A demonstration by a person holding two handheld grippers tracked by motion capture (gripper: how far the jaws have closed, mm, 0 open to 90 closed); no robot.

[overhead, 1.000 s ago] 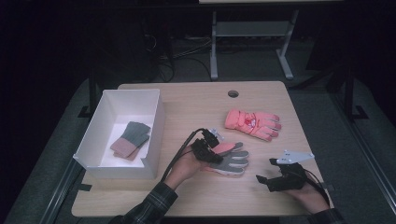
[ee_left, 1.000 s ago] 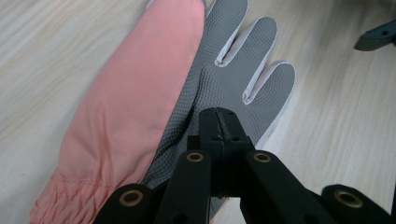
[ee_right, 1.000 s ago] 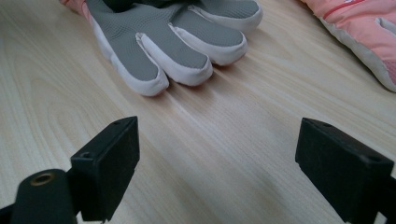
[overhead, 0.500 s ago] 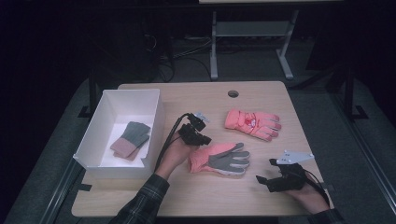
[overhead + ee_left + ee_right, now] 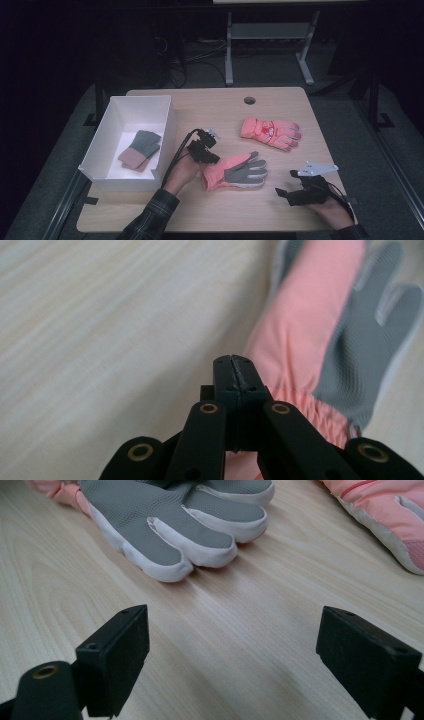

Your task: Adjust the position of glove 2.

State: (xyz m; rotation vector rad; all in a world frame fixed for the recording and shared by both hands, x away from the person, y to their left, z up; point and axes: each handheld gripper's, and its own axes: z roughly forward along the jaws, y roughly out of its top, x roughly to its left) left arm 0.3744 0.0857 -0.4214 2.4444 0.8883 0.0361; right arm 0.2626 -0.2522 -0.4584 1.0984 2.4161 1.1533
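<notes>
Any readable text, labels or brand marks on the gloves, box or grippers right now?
None can be read.
Far pink glove: a red-and-white patch on its back, too small and blurred to read.
Near glove, white box, left gripper and right gripper: no lettering visible.

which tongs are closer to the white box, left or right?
Left. The left tongs sit just past the white box's right wall; the right tongs are far across the table, beyond the palm-up glove.
</notes>
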